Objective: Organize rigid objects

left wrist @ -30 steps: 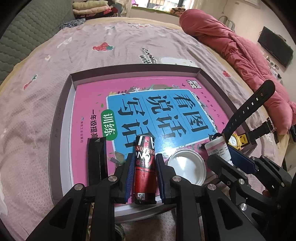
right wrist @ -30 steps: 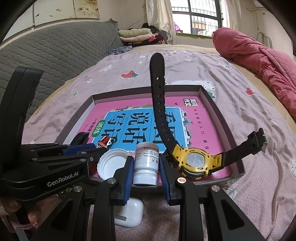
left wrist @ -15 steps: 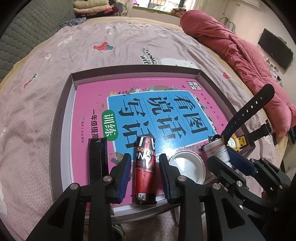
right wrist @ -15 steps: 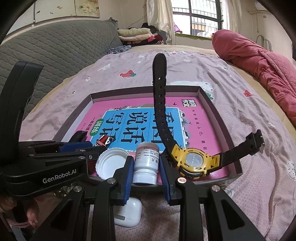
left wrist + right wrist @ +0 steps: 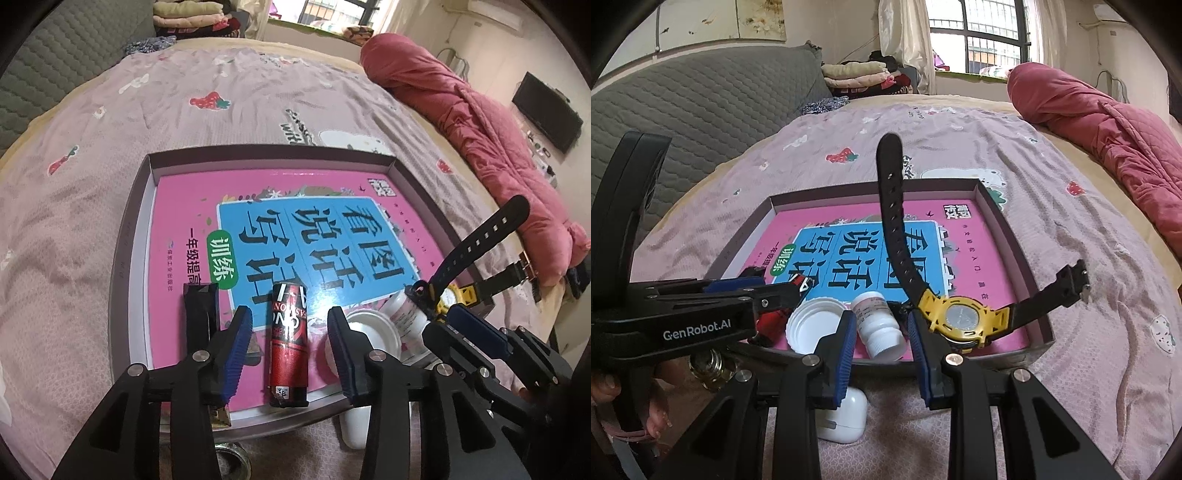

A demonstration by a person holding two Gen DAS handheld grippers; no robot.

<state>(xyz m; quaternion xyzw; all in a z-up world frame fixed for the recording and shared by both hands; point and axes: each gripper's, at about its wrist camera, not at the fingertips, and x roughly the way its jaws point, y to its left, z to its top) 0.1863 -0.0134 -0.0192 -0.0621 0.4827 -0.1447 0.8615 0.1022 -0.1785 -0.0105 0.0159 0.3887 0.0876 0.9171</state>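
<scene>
Lying btwn opening L jaws, red tube, untouched

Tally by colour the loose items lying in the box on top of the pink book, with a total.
Black: 1, the flat black case
Red: 1, the red can
White: 2, the white lid and the white bottle
Yellow and black: 1, the watch
Total: 5

One book in one box; on it one red tube, one black case, one white lid, one pill bottle, one watch; outside, one white earbud case and possibly one metal ring.
</scene>
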